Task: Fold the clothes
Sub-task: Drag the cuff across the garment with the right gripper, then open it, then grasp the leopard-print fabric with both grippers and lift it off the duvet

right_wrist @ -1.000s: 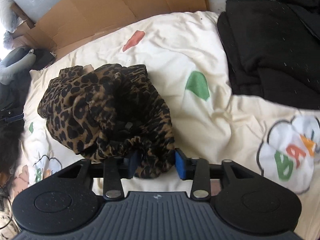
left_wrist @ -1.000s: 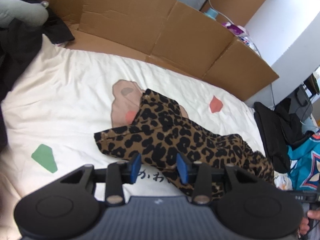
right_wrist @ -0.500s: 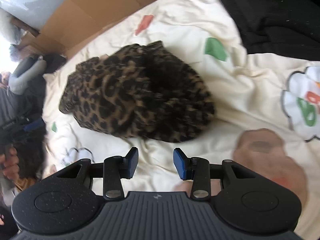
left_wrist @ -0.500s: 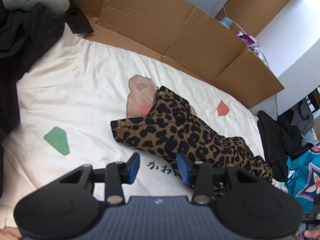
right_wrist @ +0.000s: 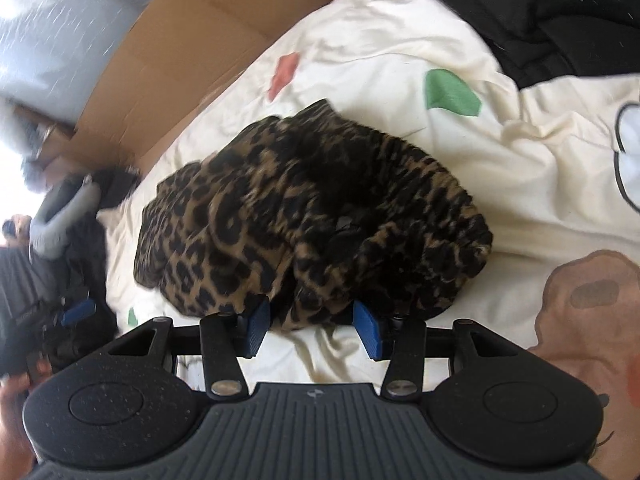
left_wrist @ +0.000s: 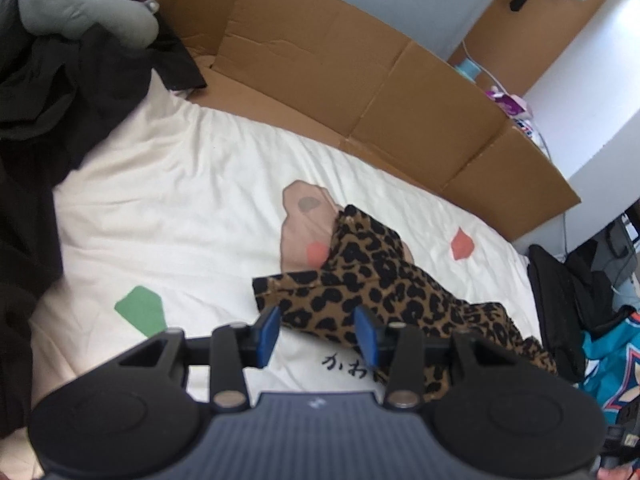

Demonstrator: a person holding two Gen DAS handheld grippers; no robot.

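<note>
A crumpled leopard-print garment (left_wrist: 384, 284) lies on the cream printed bedsheet (left_wrist: 180, 208). In the left wrist view its near corner sits just beyond my left gripper (left_wrist: 318, 334), whose blue pads stand apart with nothing pressed between them. In the right wrist view the same garment (right_wrist: 304, 216) is a bunched heap. Its near edge reaches in between the fingers of my right gripper (right_wrist: 314, 324). The right jaws are opening, and the pads do not press on the cloth.
A cardboard wall (left_wrist: 360, 92) runs along the bed's far side. Dark clothes (left_wrist: 48, 128) and a grey plush (left_wrist: 84, 12) lie at the left. A black bag (left_wrist: 560, 292) and a teal jersey (left_wrist: 612, 364) sit at the right. Black folded clothes (right_wrist: 540, 12) lie beyond the heap.
The right gripper drew back from the heap, rolled, then came down to its near edge with wider jaws. The left gripper shifted, bringing the garment's corner closer to its fingers.
</note>
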